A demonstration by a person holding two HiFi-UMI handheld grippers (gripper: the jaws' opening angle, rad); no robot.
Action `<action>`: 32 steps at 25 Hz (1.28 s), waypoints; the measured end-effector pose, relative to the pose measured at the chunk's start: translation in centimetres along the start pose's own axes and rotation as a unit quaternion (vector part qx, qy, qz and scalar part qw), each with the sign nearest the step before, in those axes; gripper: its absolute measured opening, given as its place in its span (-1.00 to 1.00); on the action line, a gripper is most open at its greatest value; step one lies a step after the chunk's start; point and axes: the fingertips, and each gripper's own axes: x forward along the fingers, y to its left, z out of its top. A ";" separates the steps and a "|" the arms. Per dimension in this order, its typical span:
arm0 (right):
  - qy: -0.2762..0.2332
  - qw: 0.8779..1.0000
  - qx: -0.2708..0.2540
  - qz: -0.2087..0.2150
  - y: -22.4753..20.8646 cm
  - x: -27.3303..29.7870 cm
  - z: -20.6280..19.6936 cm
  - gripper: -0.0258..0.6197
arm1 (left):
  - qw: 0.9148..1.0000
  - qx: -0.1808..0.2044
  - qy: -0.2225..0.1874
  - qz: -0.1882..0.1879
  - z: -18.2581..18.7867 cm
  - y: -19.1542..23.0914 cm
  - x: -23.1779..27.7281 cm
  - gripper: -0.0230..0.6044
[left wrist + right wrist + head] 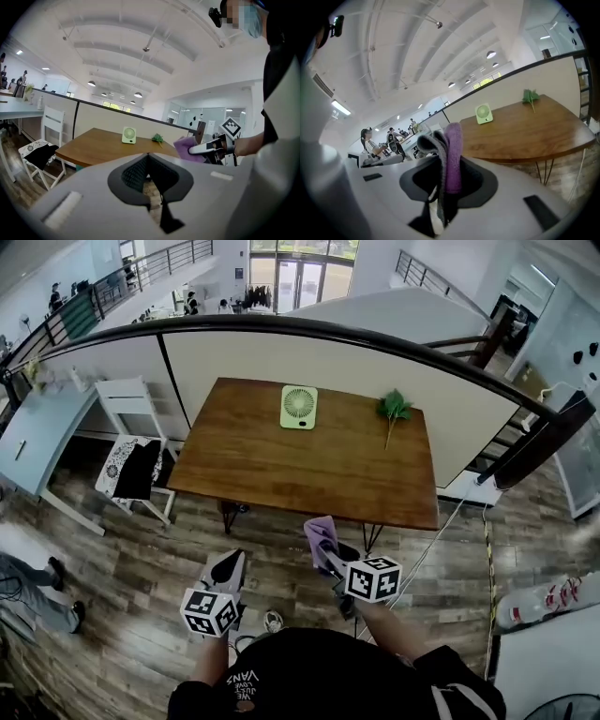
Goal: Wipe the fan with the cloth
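A small pale green fan (298, 406) stands upright at the far edge of the wooden table (281, 465); it also shows in the left gripper view as the fan (129, 135) and in the right gripper view as the fan (483, 113). My right gripper (322, 538) is short of the table's near edge, shut on a purple and grey cloth (449, 154); the cloth (317, 529) sticks out past its tips. My left gripper (228, 568) hangs over the floor to the left, shut and empty. The left gripper view shows the right gripper (206, 148) and the cloth (185, 146).
A green leafy sprig (394, 410) lies at the table's far right. A white chair (136, 460) with dark fabric stands left of the table, beside a pale blue desk (37, 442). A curved partition wall (356, 357) runs behind the table. People stand far off.
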 end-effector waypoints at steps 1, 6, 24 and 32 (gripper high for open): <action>-0.004 1.000 0.004 -0.002 0.2 0.5 0.1 -0.61 | 1.000 0.002 0.002 -0.007 0.2 0.6 0.2 -0.89; -0.018 1.000 0.014 -0.016 1.3 2.6 0.7 -0.61 | 0.999 0.014 0.012 -0.034 1.1 3.1 1.1 -0.89; -0.009 0.999 0.040 -0.029 -4.3 8.0 4.7 -0.61 | 0.999 -0.002 0.023 -0.047 2.6 6.6 9.4 -0.89; 0.006 1.000 0.028 -0.004 -8.3 12.2 9.0 -0.61 | 1.000 -0.003 0.020 -0.024 4.8 8.3 15.2 -0.89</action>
